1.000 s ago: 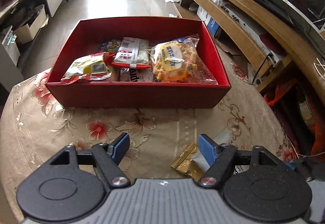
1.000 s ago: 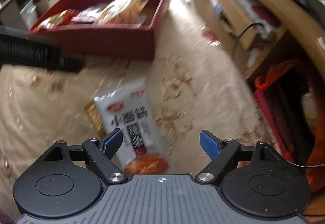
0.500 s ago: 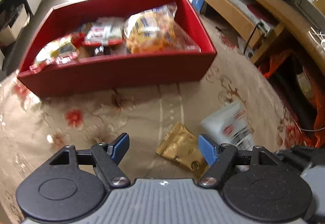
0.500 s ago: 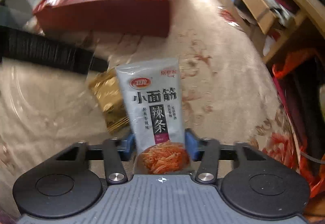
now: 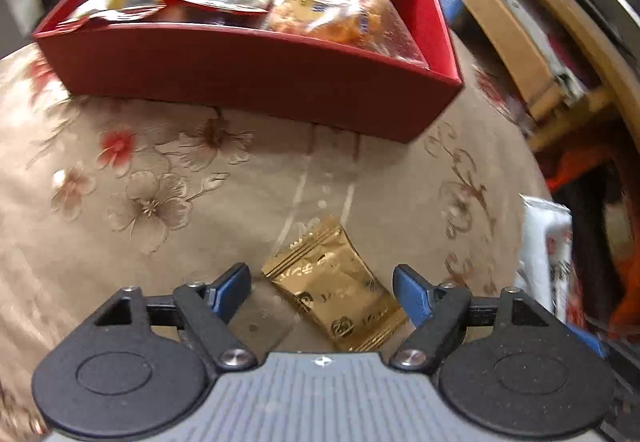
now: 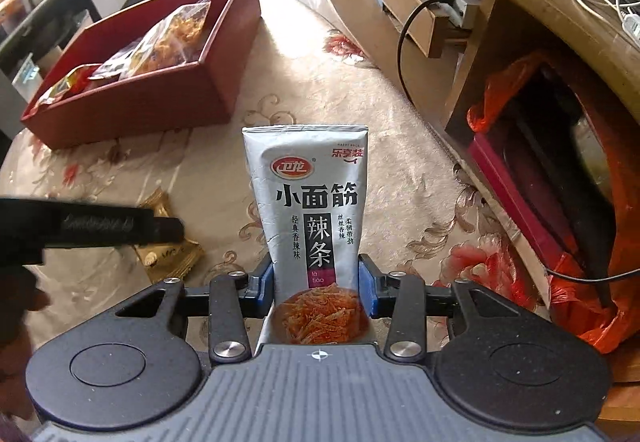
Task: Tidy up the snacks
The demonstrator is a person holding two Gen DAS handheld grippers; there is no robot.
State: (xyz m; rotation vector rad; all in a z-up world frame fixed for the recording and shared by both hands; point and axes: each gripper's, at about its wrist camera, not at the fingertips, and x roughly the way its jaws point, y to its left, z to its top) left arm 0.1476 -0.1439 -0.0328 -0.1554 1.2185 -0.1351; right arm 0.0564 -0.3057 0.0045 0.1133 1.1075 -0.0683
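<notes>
Left wrist view: the left tool is pointed steeply down at the counter, its jaws standing wide on either side of a gold snack packet that lies flat, near the front wall of the red box; no pad is seen pressing on it. Other snack bags are already heaped inside that box. Right wrist view: the right tool is clamped on a silver spicy-strip pouch, which is held upright, in front of the box and to its right. The pick-up step is judged to be in hand. Next, the wide jaws would need to be closed on the gold packet, and the pouch carried over the box wall and released inside.
</notes>
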